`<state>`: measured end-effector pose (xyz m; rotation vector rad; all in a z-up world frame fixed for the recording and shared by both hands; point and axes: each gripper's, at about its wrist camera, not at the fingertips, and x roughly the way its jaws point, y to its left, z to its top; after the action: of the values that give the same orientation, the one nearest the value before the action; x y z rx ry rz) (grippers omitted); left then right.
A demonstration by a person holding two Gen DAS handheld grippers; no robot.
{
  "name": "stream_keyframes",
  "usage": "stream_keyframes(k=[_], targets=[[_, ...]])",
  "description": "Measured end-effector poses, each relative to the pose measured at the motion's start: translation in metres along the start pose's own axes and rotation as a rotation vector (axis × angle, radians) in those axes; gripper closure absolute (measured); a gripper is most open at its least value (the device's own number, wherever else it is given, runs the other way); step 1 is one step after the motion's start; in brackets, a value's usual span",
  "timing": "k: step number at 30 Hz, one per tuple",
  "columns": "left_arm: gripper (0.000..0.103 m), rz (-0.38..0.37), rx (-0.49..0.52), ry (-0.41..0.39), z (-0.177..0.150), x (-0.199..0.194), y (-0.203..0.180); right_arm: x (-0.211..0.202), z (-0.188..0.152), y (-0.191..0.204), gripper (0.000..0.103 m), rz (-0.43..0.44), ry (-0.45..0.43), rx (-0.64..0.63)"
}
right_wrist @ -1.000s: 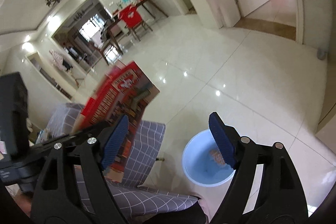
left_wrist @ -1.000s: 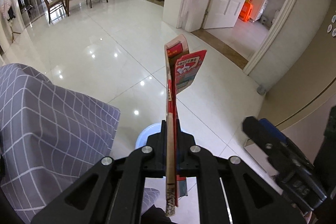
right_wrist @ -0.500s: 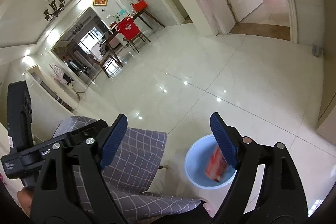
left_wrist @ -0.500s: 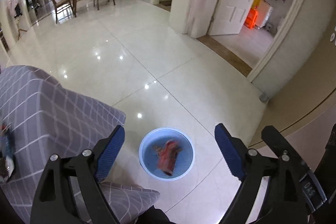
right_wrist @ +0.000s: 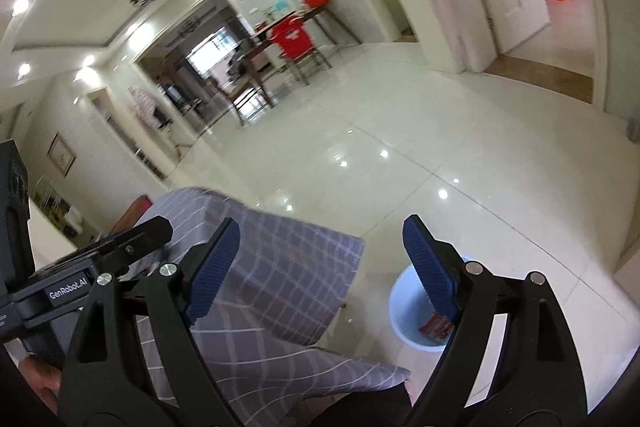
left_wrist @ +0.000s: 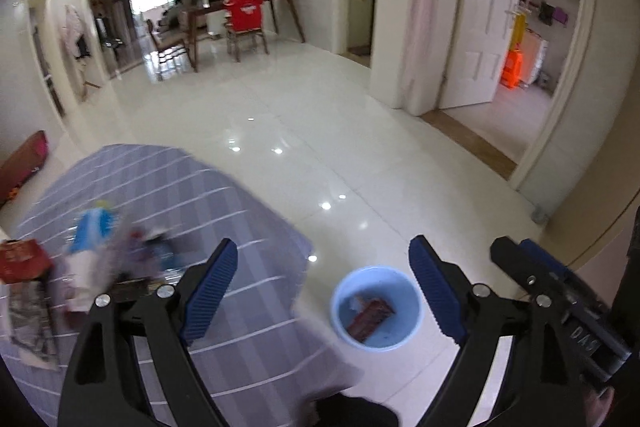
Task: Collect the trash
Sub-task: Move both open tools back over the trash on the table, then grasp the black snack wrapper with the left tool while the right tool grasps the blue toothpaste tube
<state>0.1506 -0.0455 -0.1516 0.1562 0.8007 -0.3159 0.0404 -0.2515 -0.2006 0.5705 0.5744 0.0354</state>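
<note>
The red wrapper [left_wrist: 370, 319] lies in the blue bin [left_wrist: 414, 311] on the floor, well below both tongs, left [left_wrist: 323, 291] and right [right_wrist: 316, 267], which gape empty.

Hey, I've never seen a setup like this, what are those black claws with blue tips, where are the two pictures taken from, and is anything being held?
They are handheld grippers, one in each of a person's hands, each with its own camera looking along its fingers. One picture comes from the left gripper, one from the right gripper. Both stand open and empty. On the checked cloth lies blurred litter. On the tiled floor sits a blue bin with a red wrapper inside.
</note>
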Motion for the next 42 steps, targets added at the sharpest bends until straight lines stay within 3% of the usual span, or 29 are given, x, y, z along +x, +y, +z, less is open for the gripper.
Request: stream_keyframes(k=[7, 12, 19, 21, 24, 27, 28, 31, 33, 36, 41, 42], targets=[[0.017, 0.058, -0.168, 0.023, -0.018, -0.023, 0.095, 0.030, -0.018, 0.081, 0.021, 0.109, 0.088, -0.149], [0.018, -0.076, -0.345, 0.070, -0.039, -0.021, 0.151, 0.050, -0.030, 0.122, 0.021, 0.159, 0.131, -0.208], [0.018, -0.175, -0.496, 0.086, -0.048, -0.001, 0.162, 0.066, -0.038, 0.126, 0.021, 0.162, 0.168, -0.219], [0.019, -0.168, -0.533, 0.091, -0.045, 0.010, 0.162, 0.071, -0.033, 0.122, 0.021, 0.159, 0.175, -0.218], [0.031, -0.149, -0.565, 0.114, -0.042, 0.025, 0.163, 0.076, -0.033, 0.118, 0.021, 0.158, 0.183, -0.223], [0.043, -0.060, -0.571, 0.141, -0.041, 0.041, 0.164, 0.083, -0.031, 0.118, 0.021, 0.166, 0.192, -0.223], [0.055, -0.035, -0.576, 0.147, -0.042, 0.044, 0.166, 0.084, -0.031, 0.117, 0.021, 0.167, 0.195, -0.226], [0.078, 0.018, -0.572, 0.155, -0.044, 0.048, 0.171, 0.095, -0.030, 0.122, 0.021, 0.177, 0.219, -0.240], [0.080, 0.024, -0.551, 0.161, -0.046, 0.049, 0.170, 0.101, -0.032, 0.127, 0.021, 0.182, 0.232, -0.253], [0.099, 0.047, -0.528, 0.167, -0.052, 0.049, 0.175, 0.112, -0.037, 0.139, 0.021, 0.193, 0.261, -0.285], [0.101, 0.048, -0.492, 0.158, -0.064, 0.035, 0.179, 0.125, -0.043, 0.162, 0.022, 0.213, 0.305, -0.346], [0.101, 0.050, -0.478, 0.154, -0.067, 0.030, 0.179, 0.127, -0.044, 0.166, 0.026, 0.223, 0.313, -0.354]])
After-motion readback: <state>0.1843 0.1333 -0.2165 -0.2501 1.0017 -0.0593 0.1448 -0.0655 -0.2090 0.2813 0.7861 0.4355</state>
